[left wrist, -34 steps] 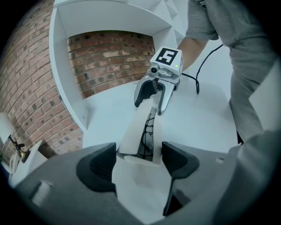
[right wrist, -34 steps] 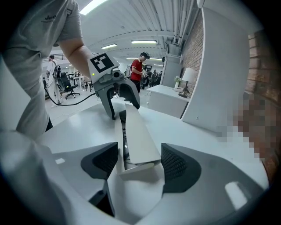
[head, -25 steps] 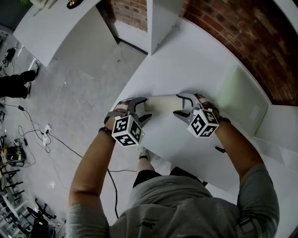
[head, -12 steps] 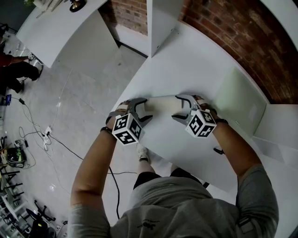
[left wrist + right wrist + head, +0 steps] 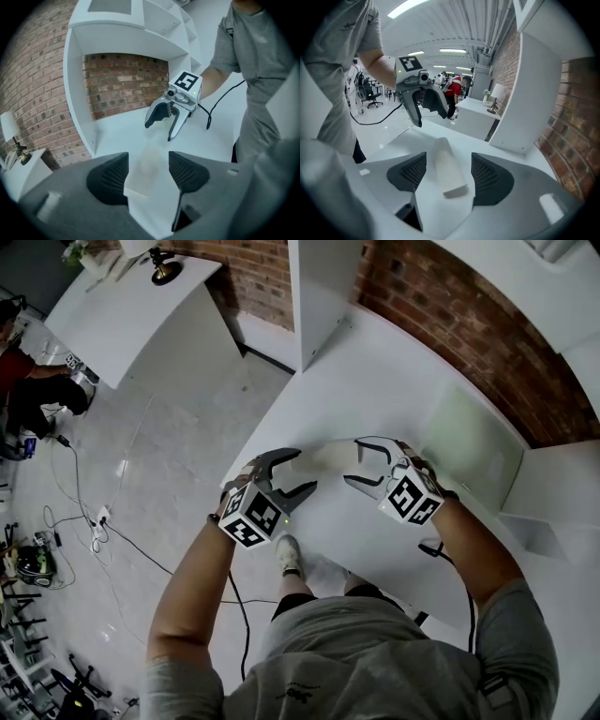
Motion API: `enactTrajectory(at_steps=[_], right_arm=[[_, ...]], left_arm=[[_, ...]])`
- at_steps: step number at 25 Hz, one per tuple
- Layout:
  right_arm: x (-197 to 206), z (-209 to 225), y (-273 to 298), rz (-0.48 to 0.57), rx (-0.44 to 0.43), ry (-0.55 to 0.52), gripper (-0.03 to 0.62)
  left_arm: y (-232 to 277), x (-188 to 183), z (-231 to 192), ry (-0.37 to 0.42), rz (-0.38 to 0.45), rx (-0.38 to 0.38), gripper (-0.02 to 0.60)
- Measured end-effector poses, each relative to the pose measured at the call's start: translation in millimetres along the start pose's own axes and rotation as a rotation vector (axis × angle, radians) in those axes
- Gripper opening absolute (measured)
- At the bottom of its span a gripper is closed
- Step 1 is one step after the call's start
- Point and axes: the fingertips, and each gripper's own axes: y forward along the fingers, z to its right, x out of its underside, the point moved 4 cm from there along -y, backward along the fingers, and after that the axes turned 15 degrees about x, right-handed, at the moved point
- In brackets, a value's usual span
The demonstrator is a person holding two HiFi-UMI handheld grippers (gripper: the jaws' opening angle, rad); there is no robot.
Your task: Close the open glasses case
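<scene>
The white glasses case (image 5: 328, 457) lies lengthwise on the white table (image 5: 375, 371), lid down, and looks like one plain long bar. My left gripper (image 5: 302, 472) hangs over its left end and my right gripper (image 5: 352, 461) over its right end. Both face each other, a little above it. In the right gripper view the case (image 5: 449, 172) shows between the pads with a gap on either side. The right jaws have just been closing a little, and neither pad touches the case. In the left gripper view the case (image 5: 144, 169) is blurred, again free of the pads.
A pale green mat (image 5: 469, 442) lies on the table to the right of the case. A white upright panel (image 5: 314, 287) stands at the back, before a brick wall (image 5: 441, 306). The table's left edge (image 5: 251, 439) drops to the floor. A lamp (image 5: 164, 263) stands on a second table.
Both grippers have lifted off the table and now hang above the case's two ends. The case has stayed where it lay.
</scene>
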Motion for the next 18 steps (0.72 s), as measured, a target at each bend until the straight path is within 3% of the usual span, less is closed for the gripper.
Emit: enactTrajectory(at_steps=[18], right_arm=[[-114,21,-151,0.254,0.189,0.283,0.11]], left_arm=[[-133,-128,91,-0.08,0.475,-0.212,0.07]])
